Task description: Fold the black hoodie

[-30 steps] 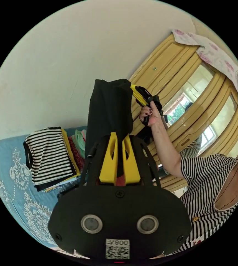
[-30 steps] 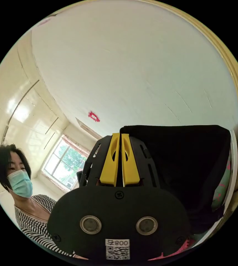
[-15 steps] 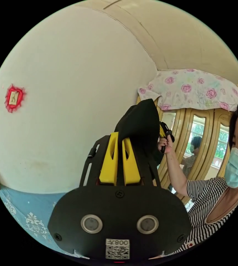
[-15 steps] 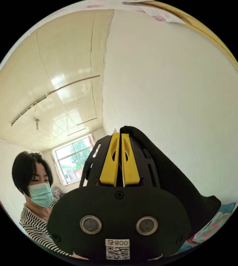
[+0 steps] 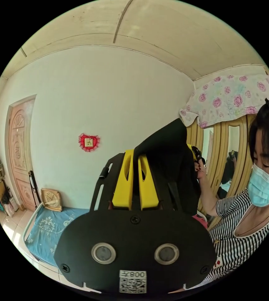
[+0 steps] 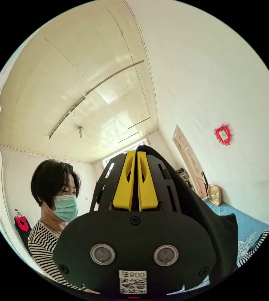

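black hoodie (image 5: 168, 156); blue patterned bedsheet (image 5: 51, 227)

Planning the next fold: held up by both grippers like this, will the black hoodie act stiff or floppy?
Probably floppy: the black fabric hoodie droops from the left gripper and sags below the right gripper. Likely thick, since its folds look rounded. Both yellow jaw pairs pinch it, so slipping seems unlikely.

We count: one hoodie (image 5: 172, 163), two grippers (image 5: 135, 156) (image 6: 135, 156), one person (image 5: 259, 185), one door (image 5: 20, 153), one clock (image 5: 50, 199).
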